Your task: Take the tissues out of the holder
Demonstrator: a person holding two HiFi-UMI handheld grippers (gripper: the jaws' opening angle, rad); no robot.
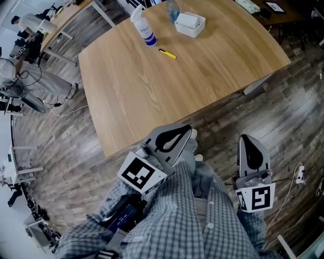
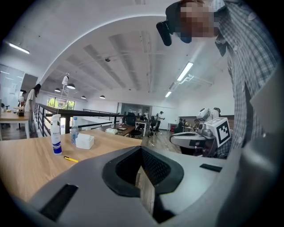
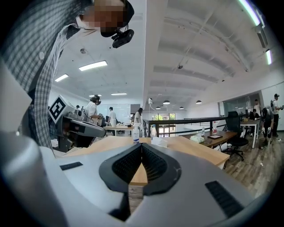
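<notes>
- Here, the left hand-held gripper [image 1: 188, 134] is clenched: in the left gripper view its two grey jaws, lined with black ribbed pads, meet at the tips with nothing between them.
- It is held low in front of the person's checked grey-and-white shirt [image 1: 202, 222]. Its tips reach just over the near edge of the worktop in the head view, and its black-and-white marker cube [image 1: 142, 173] sits toward the body.
- The right hand-held gripper [image 1: 246, 137] is likewise clenched and empty; the right gripper view shows its jaw tips pressed together.
- It is over the dark wood-plank floor [image 1: 283, 126], off the near right side of the worktop and well apart from the left one.
- Both point roughly level toward the far side of the large light wooden worktop [image 1: 202, 86].
- A yellow pen with a black tip [image 1: 167, 53] lies flat on the worktop, nearest the person among the things on it.
- Just beyond the pen stands a white spray bottle with a blue label [image 1: 143, 28], upright.
- To its right is the white rectangular tissue holder [image 1: 196, 31], with the white tissues [image 1: 187, 20] lying inside it, far from both jaws.
- A clear plastic water bottle [image 1: 172, 9] stands just behind the holder, between it and the spray bottle.
</notes>
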